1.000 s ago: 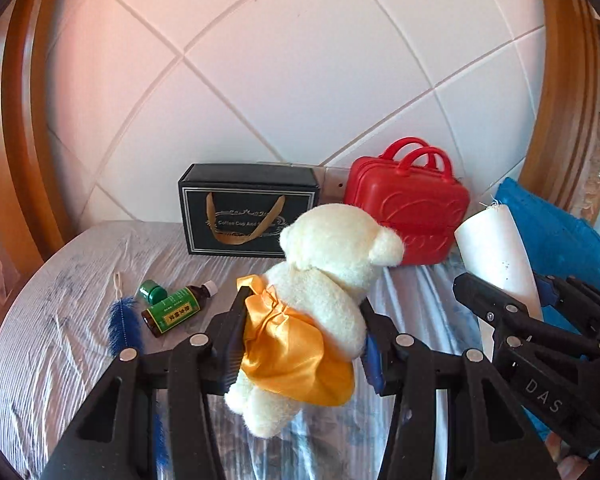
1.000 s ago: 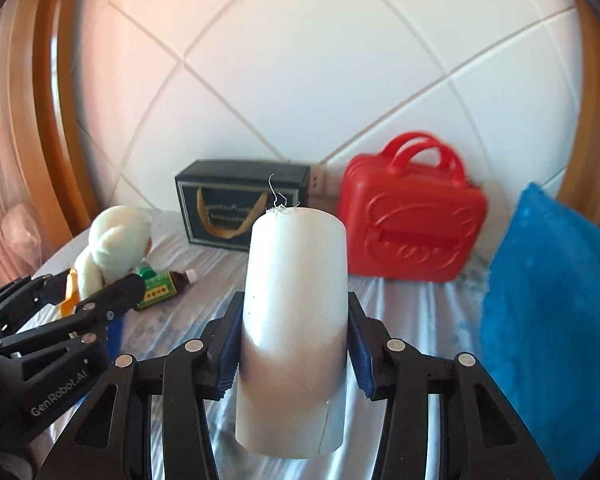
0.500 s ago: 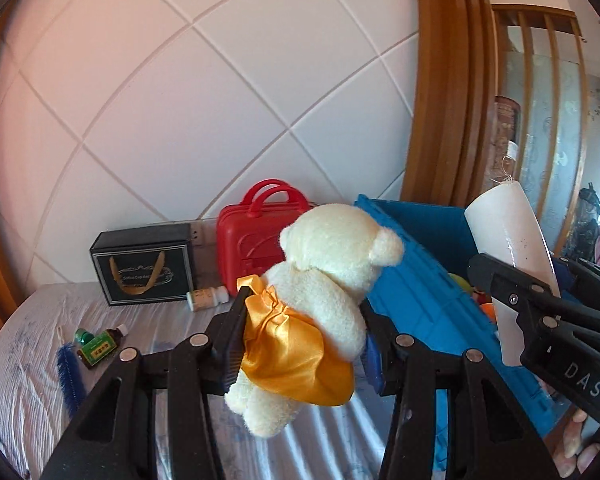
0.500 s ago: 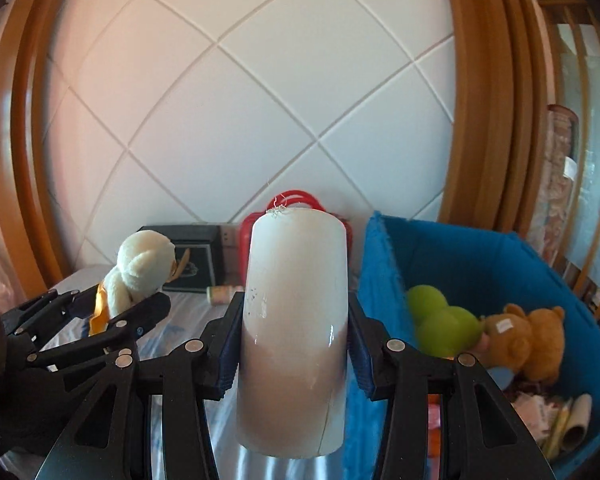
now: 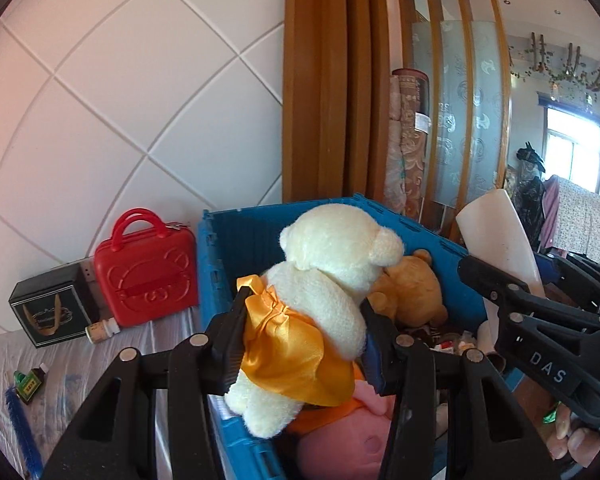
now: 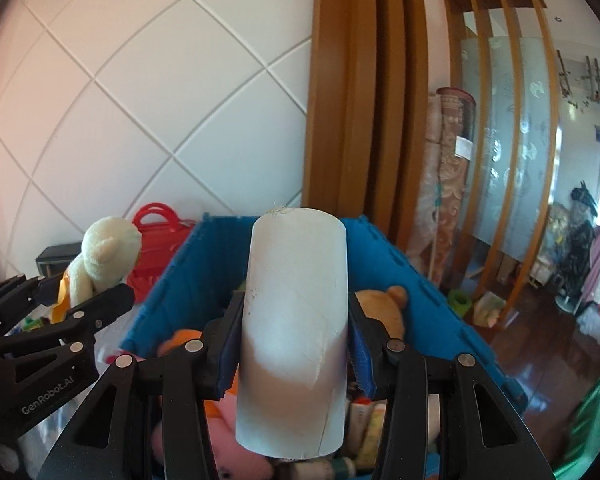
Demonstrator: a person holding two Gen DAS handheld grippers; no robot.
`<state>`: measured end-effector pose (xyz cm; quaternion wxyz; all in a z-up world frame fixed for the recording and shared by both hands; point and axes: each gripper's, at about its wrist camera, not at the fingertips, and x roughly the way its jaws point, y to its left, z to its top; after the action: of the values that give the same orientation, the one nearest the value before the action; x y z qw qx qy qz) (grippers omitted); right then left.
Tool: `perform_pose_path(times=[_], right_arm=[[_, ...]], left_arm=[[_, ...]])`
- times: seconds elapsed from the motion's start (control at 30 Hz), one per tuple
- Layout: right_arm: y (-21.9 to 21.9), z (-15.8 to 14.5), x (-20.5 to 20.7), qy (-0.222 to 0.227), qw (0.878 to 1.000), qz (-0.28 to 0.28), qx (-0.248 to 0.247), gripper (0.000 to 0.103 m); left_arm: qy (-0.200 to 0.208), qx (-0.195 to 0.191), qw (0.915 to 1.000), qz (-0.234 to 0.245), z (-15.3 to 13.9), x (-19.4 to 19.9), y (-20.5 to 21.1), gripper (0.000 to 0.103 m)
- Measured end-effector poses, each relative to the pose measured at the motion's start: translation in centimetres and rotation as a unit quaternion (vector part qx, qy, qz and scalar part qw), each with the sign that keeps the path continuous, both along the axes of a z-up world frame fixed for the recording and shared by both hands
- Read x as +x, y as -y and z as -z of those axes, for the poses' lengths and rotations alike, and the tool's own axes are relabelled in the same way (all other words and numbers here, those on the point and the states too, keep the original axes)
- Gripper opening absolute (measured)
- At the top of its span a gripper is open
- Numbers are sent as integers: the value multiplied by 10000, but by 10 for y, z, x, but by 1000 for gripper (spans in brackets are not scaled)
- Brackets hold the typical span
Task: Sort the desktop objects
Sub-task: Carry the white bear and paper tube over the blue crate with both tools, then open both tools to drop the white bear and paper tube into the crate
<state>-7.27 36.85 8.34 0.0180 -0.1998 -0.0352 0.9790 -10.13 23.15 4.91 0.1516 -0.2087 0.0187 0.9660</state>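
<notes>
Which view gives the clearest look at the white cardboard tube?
The right wrist view: the white cardboard tube stands upright and central between that gripper's jaws, visible from frayed top rim to bottom edge, above the blue bin. The left wrist view shows only the tube's upper part at the right edge, the rest hidden behind the right gripper.

Fuzzy cream plush bear point(image 5: 332, 276) in glossy orange satin; smooth matt white tube point(image 6: 296, 320); ribbed blue plastic bin point(image 5: 244, 248).
</notes>
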Motion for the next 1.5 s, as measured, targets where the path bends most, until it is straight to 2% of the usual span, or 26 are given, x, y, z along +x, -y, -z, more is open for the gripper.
perform_pose_path(times=[0.2,0.37,0.47,0.5,0.53,0.57,0.6,0.67,0.77,0.97,1.17,1.5], right_arm=[[-48,28,-16,281,9994,209,56,46],[-75,42,-21,416,9986,334,64,46],[-83,48,-24,421,9985,331,85,46],[-82,48,-23,406,9986,330,103,46],[-83,49,-23,381,9985,368,129,49],[-84,48,-24,352,9984,404,154,62],[-85,46,-23,309,9986,404,159,70],[-86,42,-22,189,9984,490,202,95],[-89,38,-21,65,9986,495,189,103],[-76,31,-19,66,9980,542,307,103],[-56,29,-20,32,9985,388,387,103],[16,11,-12,-213,9984,-89,520,103]], left_arm=[[332,-190,9989,279,20,-14,-56,48],[458,-321,9979,326,28,-17,-79,48],[491,-443,9975,265,32,-18,-88,55],[495,-465,9974,245,33,-18,-89,61],[493,-491,9973,214,33,-19,-90,66],[483,-521,9973,170,33,-18,-90,77],[454,-538,9974,133,33,-17,-89,81],[411,-522,9978,74,31,-16,-84,82],[386,-488,9981,-36,29,-15,-74,83],[298,-372,9984,-310,22,-11,-47,88],[132,-261,9982,-524,13,-1,-19,89],[-17,-97,9941,-1082,5,18,59,93]])
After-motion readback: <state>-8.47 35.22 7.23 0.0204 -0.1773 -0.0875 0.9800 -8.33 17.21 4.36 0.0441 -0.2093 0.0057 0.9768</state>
